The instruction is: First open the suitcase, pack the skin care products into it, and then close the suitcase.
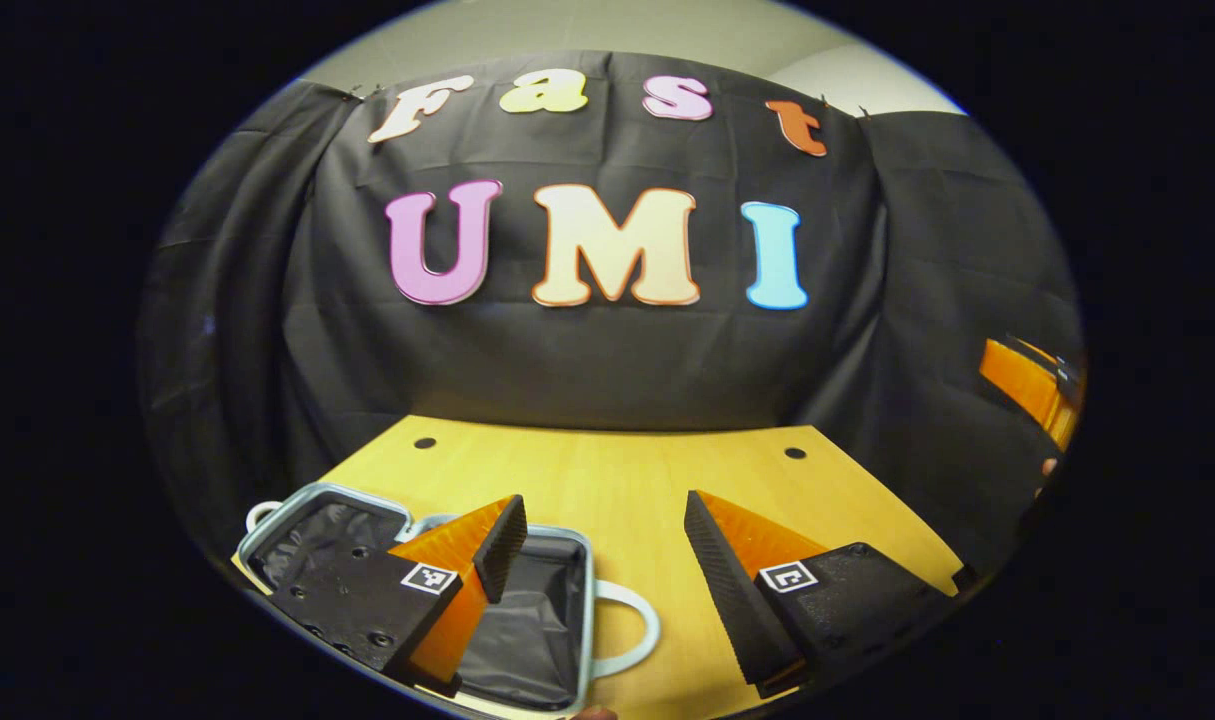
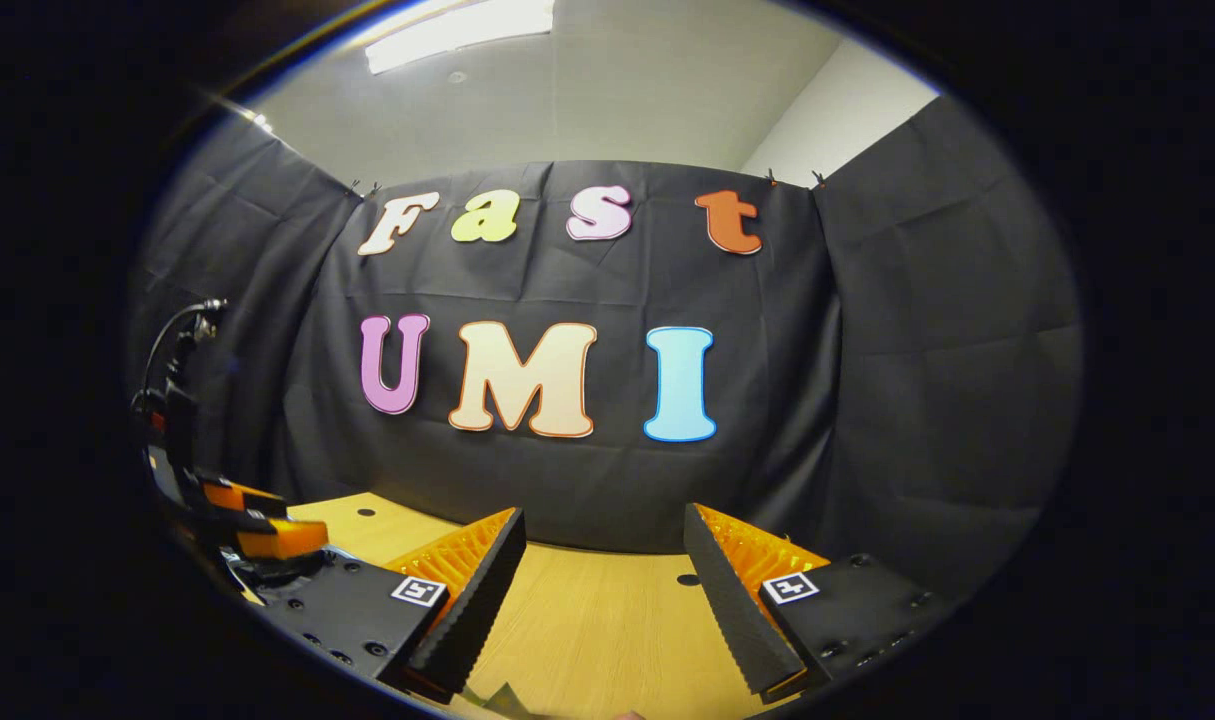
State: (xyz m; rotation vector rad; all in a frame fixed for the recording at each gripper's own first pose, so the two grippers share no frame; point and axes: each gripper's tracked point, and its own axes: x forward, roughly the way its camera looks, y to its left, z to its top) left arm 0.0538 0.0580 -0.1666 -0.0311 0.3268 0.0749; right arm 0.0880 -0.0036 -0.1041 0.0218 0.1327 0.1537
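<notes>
Right, left gripper view first — the left tongs [image 1: 603,545] are spread wide with nothing between them, hovering low over the yellow wooden surface [image 1: 617,470]. And there's the suitcase [image 1: 422,590], lying open, its dark lined cavity facing up, pale rim all round and a looped handle [image 1: 632,630] sticking out toward the middle of the surface. It sits down and to the left of these tongs, partly under the left finger, with its long axis running across the picture from left to right. At the far right edge the other gripper [image 1: 1032,385] peeks in, well apart from the case. No skin care products can be made out on the stretch of surface seen from here. Over to the right gripper view — the right tongs [image 2: 604,560] are spread too, empty, aimed across bare wood toward the black cloth wall [image 2: 867,400]. The left gripper [image 2: 252,525] hangs at the far left edge, and just beneath it is a dark sliver with a pale edge that is probably the suitcase, though too little shows to be sure. So the call — the lid looks already up, the left hand is plainly the nearer one to the case, and the next job is likely finding the products.
</notes>
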